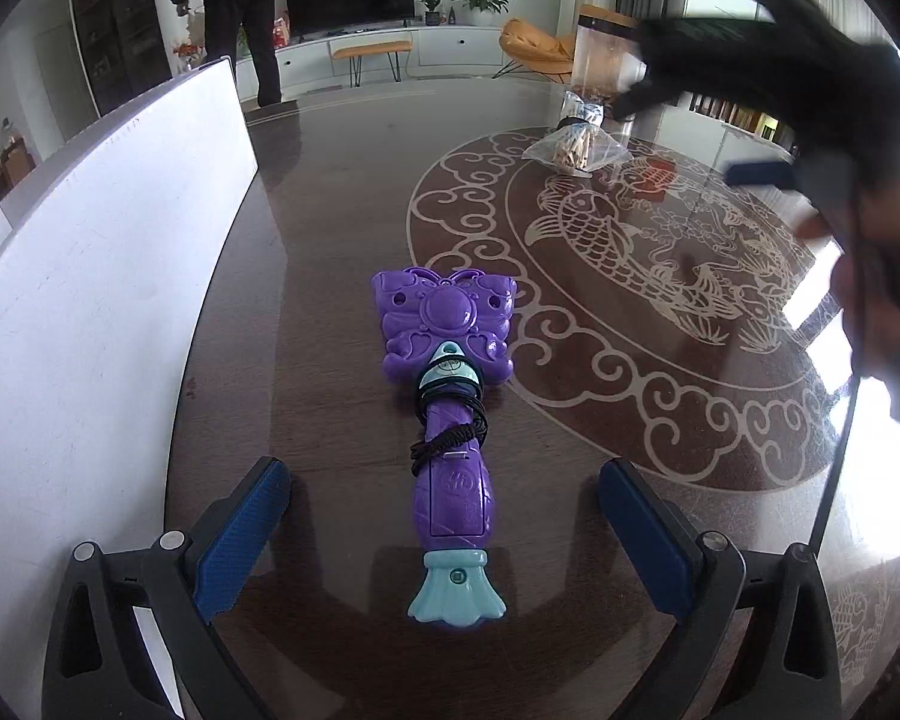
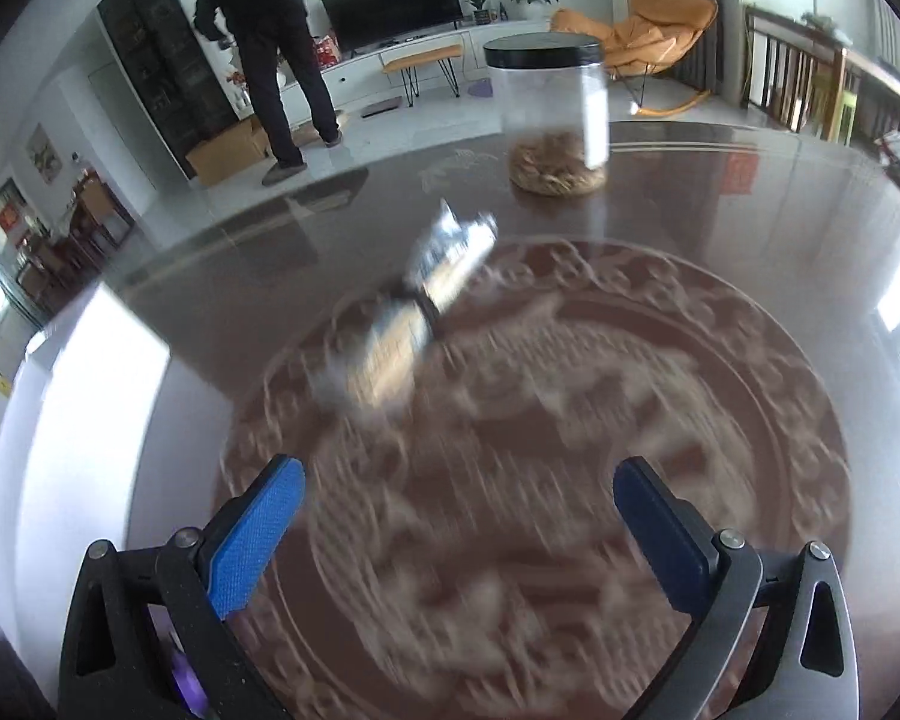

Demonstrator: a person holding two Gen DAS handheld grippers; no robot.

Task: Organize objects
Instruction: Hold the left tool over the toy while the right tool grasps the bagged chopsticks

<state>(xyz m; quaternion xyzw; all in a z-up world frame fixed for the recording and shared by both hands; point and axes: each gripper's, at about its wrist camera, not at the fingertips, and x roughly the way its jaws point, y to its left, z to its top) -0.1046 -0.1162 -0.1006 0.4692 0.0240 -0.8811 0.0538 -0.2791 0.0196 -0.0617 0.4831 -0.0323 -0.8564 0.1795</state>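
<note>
Left wrist: both grippers' fingers (image 1: 243, 531) spread; white board (image 1: 90, 312) beside purple toy (image 1: 450, 420).

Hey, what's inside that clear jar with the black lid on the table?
The clear jar holds a low heap of tan, straw-like pieces at the bottom; the rest looks empty. What the pieces are is too blurred to tell, and the black lid hides the very top.

a purple toy wand (image 1: 447, 414) lies flat on the dark counter (image 1: 330, 210), its butterfly-shaped head pointing away and its pale teal flared base nearest, a black cord wound around its neck; further off a clear plastic bag of pale wooden sticks (image 1: 576, 147) lies on the fish pattern, blurred in the right view; behind it stands an upright clear jar (image 2: 549, 114) with a black lid, brownish contents at its bottom
</note>
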